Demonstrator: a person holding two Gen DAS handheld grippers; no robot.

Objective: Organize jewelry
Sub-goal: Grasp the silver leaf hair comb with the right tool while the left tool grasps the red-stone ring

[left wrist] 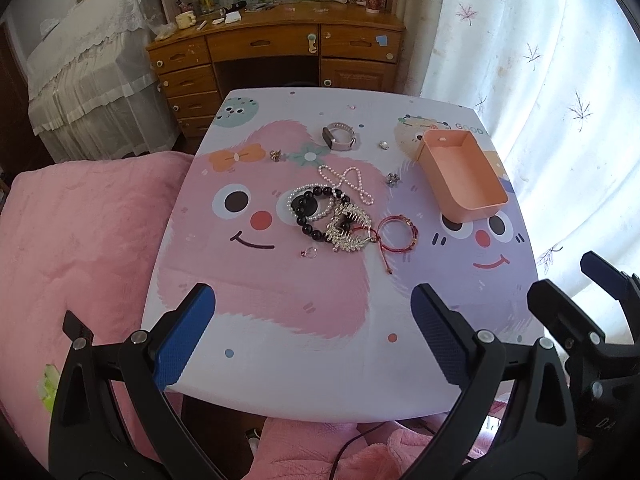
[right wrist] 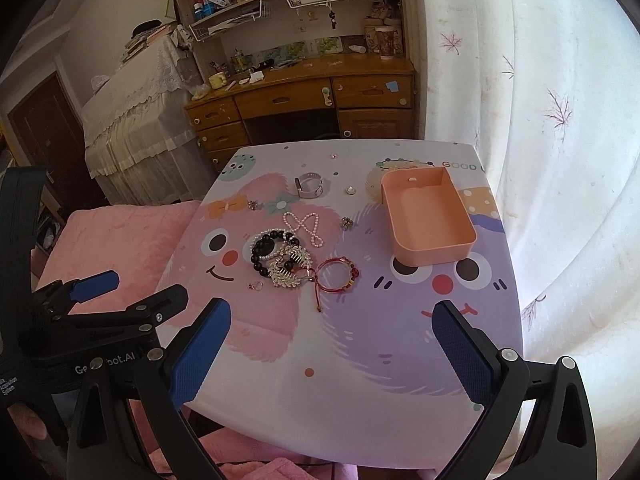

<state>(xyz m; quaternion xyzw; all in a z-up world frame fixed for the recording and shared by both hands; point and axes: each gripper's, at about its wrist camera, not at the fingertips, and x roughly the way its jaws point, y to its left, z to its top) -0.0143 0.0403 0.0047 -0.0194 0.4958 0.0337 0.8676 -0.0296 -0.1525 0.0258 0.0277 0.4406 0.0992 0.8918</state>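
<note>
Table (right wrist: 360,360) print, far edge: I read "GOOD".
My left gripper (right wrist: 132,292) body: "Ge…bot.AI", partly hidden.

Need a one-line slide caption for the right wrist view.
Right gripper open above the cartoon-print table, loose jewelry scattered beside an empty peach tray.

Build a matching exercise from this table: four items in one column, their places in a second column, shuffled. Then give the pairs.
Items
1. orange tray
2. watch
3. red string bracelet
4. black bead bracelet

Places
A. in the central heap, overlapping the white pearl bracelet
B. far side of the table, beyond the pearl necklace
C. right side of the table, empty
D. just right of the silver leaf ornament

Pairs: 1-C, 2-B, 3-D, 4-A
</note>
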